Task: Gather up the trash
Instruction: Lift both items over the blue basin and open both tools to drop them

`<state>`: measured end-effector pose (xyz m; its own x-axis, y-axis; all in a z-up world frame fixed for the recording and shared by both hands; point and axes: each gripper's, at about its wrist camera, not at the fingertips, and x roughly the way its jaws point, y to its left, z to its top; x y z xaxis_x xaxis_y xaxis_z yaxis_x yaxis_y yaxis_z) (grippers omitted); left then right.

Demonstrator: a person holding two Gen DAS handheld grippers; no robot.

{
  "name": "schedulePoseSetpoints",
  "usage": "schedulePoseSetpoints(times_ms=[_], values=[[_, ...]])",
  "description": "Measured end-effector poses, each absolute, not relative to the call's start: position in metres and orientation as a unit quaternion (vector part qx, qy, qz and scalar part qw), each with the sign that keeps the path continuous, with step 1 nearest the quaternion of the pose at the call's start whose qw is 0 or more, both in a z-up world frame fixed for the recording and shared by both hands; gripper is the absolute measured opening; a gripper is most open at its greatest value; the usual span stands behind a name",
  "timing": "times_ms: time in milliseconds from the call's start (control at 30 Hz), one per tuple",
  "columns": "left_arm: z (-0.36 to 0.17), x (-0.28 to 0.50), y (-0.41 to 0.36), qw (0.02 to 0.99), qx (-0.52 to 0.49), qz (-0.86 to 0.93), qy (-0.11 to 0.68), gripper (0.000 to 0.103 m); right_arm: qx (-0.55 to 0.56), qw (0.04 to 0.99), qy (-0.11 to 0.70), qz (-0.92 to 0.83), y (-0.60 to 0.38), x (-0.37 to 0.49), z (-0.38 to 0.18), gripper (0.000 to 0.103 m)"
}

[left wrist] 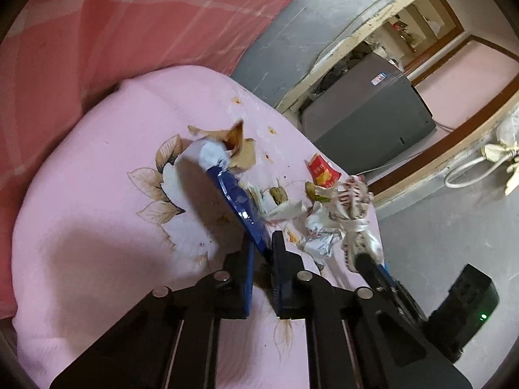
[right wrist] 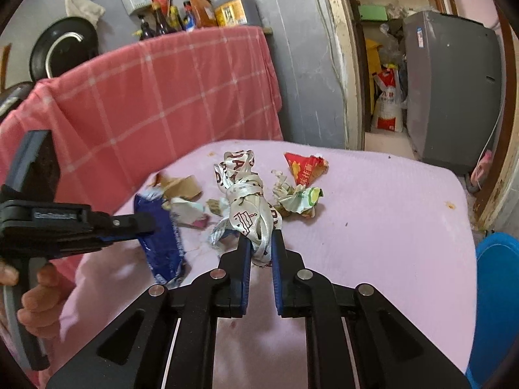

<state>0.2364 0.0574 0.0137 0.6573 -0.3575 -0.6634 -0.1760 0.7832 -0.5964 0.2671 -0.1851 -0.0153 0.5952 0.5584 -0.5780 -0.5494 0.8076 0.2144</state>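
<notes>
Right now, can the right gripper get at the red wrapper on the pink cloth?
Probably not yet: the right gripper is shut on the white ribbon bundle, though the red wrapper lies uncovered beyond.

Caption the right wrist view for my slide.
Right hand-held gripper shut on a bundled white printed ribbon; left hand-held gripper holds a blue wrapper over the pink cloth.
</notes>
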Motion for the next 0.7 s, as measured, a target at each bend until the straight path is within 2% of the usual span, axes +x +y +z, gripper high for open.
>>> schedulePoseSetpoints(times_ms=[267,700], values=[[0.037,0.204,0.024,0.889,-0.268,-0.075,0.364,0.002,0.035,0.916,0.262,0.302,-0.211,0.227,0.005,0.010],[0.088,0.174,-0.076,0.956,-0.145,-0.157,0.203,0.002,0.058,0.968,0.124,0.211,-0.287,0.166,0.062,0.010]])
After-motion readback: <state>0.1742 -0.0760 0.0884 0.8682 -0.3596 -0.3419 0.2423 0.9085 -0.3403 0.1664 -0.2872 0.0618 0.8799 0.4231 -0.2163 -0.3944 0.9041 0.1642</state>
